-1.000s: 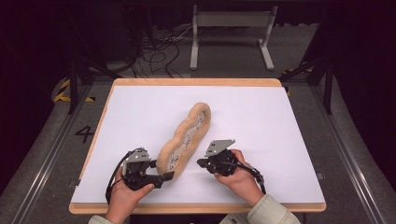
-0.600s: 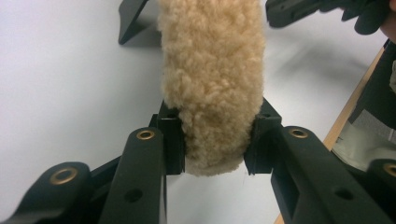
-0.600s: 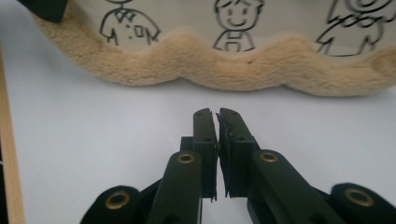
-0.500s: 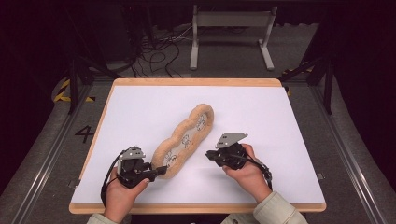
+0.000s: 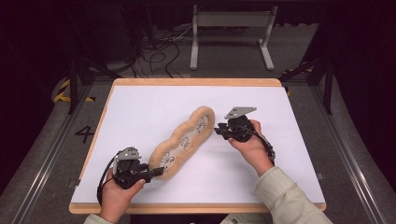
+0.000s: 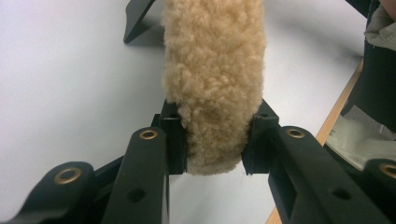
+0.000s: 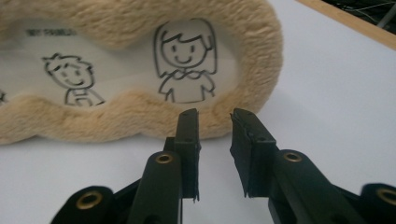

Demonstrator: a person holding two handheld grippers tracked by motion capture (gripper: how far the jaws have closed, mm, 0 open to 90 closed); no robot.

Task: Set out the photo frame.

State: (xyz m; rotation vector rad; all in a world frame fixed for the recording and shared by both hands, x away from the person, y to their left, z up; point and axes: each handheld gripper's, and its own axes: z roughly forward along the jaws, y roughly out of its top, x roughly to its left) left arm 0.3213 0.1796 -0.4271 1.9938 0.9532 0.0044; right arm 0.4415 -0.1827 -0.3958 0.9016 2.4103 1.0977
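Left tongs (image 5: 156, 171) clench the near end of the soft, light plush frame (image 5: 183, 140), right tongs (image 5: 218, 131) released beside its fleecy far rim, the squashy place to pinch.

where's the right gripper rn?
High view: right gripper sits right of centre on the white table, jaws open, just beside the plush frame's far end.
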